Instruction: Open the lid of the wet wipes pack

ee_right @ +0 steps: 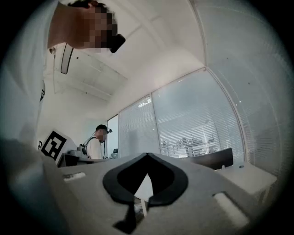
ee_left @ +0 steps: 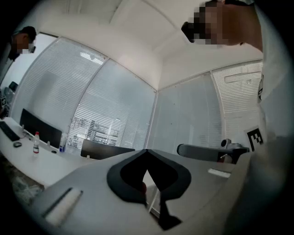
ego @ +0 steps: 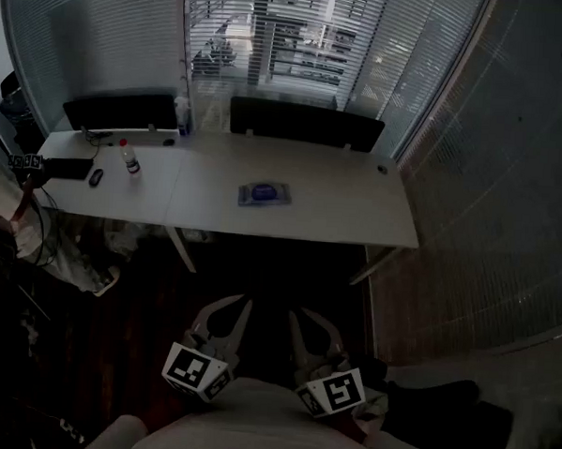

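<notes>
The wet wipes pack (ego: 264,194), blue with a pale lid, lies flat near the middle of the long white table (ego: 357,209). Both grippers hang low in front of my body, well short of the table and far from the pack. My left gripper (ego: 248,304) has its jaw tips meeting with nothing between them, as its own view (ee_left: 147,150) also shows. My right gripper (ego: 292,313) is shut and empty too, its tips touching (ee_right: 147,155). Neither gripper view shows the pack.
On the table's left end stand a small bottle (ego: 131,159), a mouse (ego: 96,176) and a keyboard (ego: 70,168). Two dark screens (ego: 305,124) line the far edge. Blinds and a glass wall (ego: 490,183) close the right side. Another person (ee_right: 97,143) stands at the left.
</notes>
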Tool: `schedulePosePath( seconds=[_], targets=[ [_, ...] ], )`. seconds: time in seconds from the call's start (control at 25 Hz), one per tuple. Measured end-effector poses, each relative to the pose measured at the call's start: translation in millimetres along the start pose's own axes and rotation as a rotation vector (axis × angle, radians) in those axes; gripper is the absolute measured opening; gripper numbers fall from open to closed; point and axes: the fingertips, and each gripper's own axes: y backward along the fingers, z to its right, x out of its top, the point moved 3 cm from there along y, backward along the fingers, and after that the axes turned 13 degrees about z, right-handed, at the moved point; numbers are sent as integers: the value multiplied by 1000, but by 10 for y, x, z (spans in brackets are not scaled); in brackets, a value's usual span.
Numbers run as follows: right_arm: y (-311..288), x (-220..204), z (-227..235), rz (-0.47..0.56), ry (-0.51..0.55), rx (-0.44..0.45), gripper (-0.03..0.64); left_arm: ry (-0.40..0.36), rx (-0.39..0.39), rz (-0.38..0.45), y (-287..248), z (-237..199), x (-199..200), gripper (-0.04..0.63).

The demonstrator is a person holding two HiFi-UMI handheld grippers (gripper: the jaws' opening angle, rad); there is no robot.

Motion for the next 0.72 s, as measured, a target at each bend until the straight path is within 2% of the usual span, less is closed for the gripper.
schedulePosePath(
  seconds=[0.72],
  targets=[
    [66, 79, 35, 16, -43, 34, 0, -2, 2, -9, 9, 98, -109, 3]
  ],
)
